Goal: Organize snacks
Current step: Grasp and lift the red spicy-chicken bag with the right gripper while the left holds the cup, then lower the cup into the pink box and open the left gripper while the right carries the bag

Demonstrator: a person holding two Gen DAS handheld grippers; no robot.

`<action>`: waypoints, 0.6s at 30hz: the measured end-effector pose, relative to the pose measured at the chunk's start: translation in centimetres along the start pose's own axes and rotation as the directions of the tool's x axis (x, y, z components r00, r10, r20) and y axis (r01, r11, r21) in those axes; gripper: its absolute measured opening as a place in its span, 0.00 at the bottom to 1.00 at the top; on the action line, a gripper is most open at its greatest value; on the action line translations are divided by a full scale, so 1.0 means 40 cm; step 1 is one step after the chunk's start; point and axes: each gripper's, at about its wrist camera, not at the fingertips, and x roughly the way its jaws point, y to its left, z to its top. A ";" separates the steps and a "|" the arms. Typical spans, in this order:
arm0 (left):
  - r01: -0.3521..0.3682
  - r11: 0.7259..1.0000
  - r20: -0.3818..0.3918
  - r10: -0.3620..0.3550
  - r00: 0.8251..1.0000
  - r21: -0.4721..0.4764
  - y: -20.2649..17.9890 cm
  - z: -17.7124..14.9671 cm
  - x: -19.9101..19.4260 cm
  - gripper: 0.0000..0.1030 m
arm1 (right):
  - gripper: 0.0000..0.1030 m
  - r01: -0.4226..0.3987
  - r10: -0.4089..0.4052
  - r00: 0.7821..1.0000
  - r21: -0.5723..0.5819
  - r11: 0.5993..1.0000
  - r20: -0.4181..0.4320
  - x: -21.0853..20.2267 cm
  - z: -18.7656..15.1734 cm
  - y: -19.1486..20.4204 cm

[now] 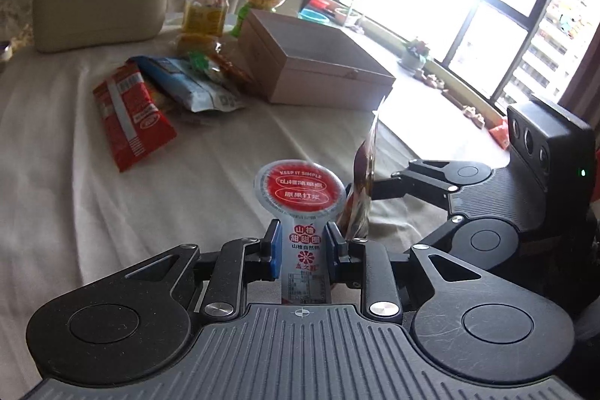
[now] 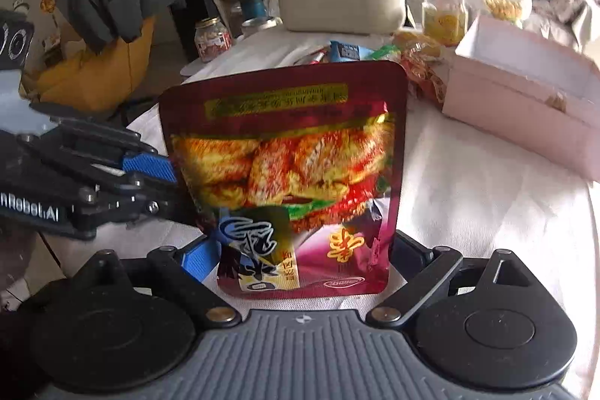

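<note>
A hawthorn snack pack (image 1: 300,212) is pinched by the left gripper (image 1: 303,246); a maroon foil pouch (image 2: 285,175) is clamped upright by the right gripper (image 2: 300,261).

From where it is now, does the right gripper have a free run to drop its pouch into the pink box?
Probably yes. The right gripper holds the red pouch, and only bare cloth lies between it and the open pink box.

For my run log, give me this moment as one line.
left gripper: shut on hawthorn snack pack | right gripper: shut on maroon pouch | pink box: open | both raised over table
</note>
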 end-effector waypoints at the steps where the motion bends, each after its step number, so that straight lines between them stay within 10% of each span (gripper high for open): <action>1: -0.003 1.000 0.000 0.003 1.000 -0.001 0.003 -0.003 -0.001 0.27 | 0.91 0.004 -0.004 1.000 -0.019 1.000 0.014 0.001 -0.001 0.003; 18: 0.021 0.999 0.044 -0.022 0.999 0.026 -0.040 -0.001 -0.054 0.27 | 0.72 0.034 -0.031 0.995 -0.031 0.999 0.092 -0.141 0.006 -0.038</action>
